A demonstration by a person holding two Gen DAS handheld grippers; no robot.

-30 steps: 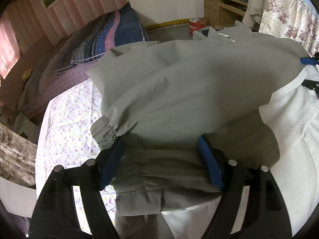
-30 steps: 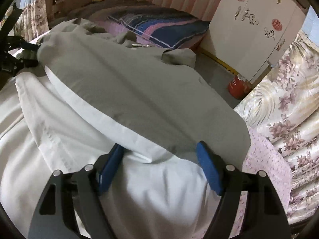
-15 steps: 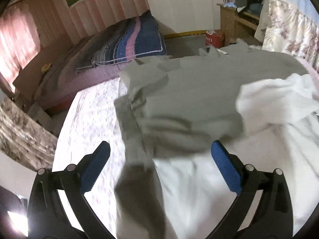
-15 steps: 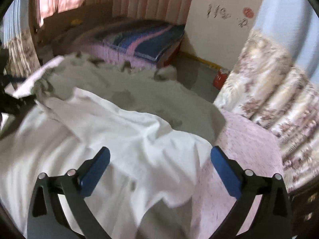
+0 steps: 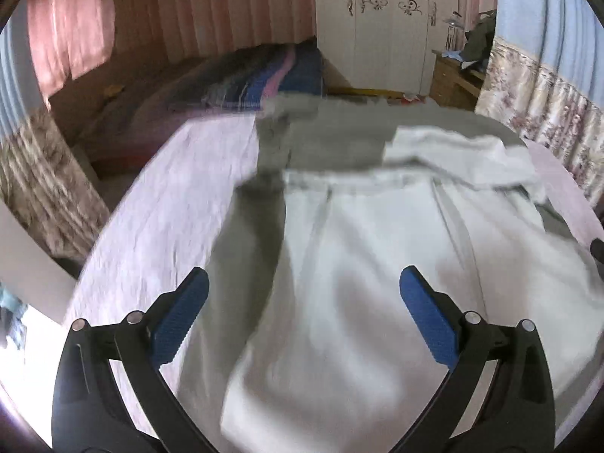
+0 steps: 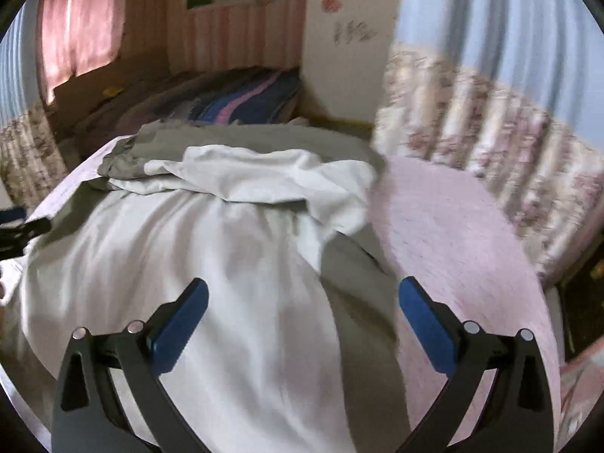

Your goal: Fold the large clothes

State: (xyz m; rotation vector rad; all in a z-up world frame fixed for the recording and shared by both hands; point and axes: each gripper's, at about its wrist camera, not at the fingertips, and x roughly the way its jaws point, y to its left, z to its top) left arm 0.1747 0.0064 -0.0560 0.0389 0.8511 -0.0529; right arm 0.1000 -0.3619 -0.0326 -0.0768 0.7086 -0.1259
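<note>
No legible txt anywhere.

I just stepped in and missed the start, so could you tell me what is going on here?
A person is folding a large garment, grey outside with a white lining, spread on a bed with a pink sheet, using a handheld gripper in each hand. Right now neither holds anything: the left gripper and the right gripper both hang open above the cloth. The garment's far part is turned back in a loose, rumpled fold, white lining up, so the folding is only partly done.
</note>
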